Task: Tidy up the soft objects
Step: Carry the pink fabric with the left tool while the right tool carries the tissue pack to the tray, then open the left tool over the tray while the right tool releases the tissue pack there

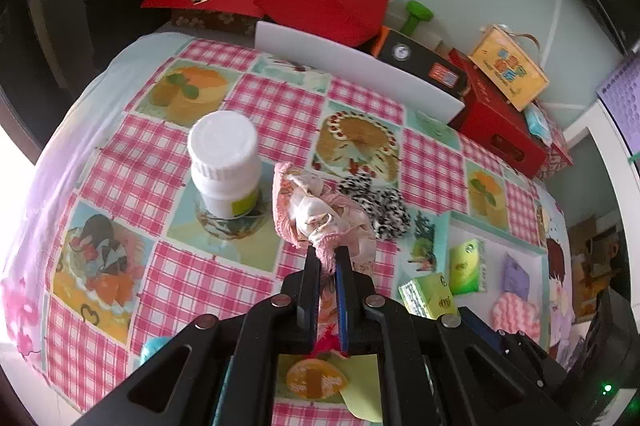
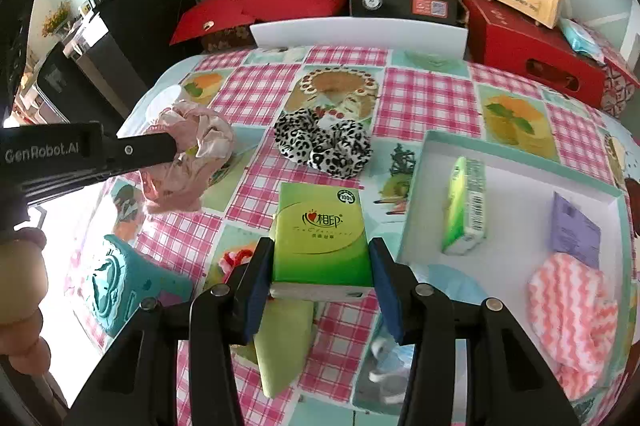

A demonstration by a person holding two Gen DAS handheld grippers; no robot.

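Note:
My left gripper (image 1: 328,254) is shut on a pink scrunchie (image 1: 316,212), which hangs lifted off the checked tablecloth; the right wrist view shows the same pink scrunchie (image 2: 192,154) at the tip of the left gripper (image 2: 176,146). My right gripper (image 2: 320,266) is shut on a green tissue pack (image 2: 322,238), its blue pads pressing both sides. A leopard-print scrunchie (image 2: 324,144) lies on the cloth between them, seen too as the leopard-print scrunchie (image 1: 376,204). To the right stands a white box (image 2: 516,202) holding another green tissue pack (image 2: 466,204), a purple packet (image 2: 574,226) and a pink wavy cloth (image 2: 570,310).
A white pill bottle (image 1: 226,162) stands left of the pink scrunchie. A teal object (image 2: 120,286) and a light green folded cloth (image 2: 284,346) lie near the front edge. Red boxes (image 2: 528,50), a black gauge case (image 2: 404,4) and a white board (image 2: 360,32) line the back. A hand (image 2: 20,298) shows at the left.

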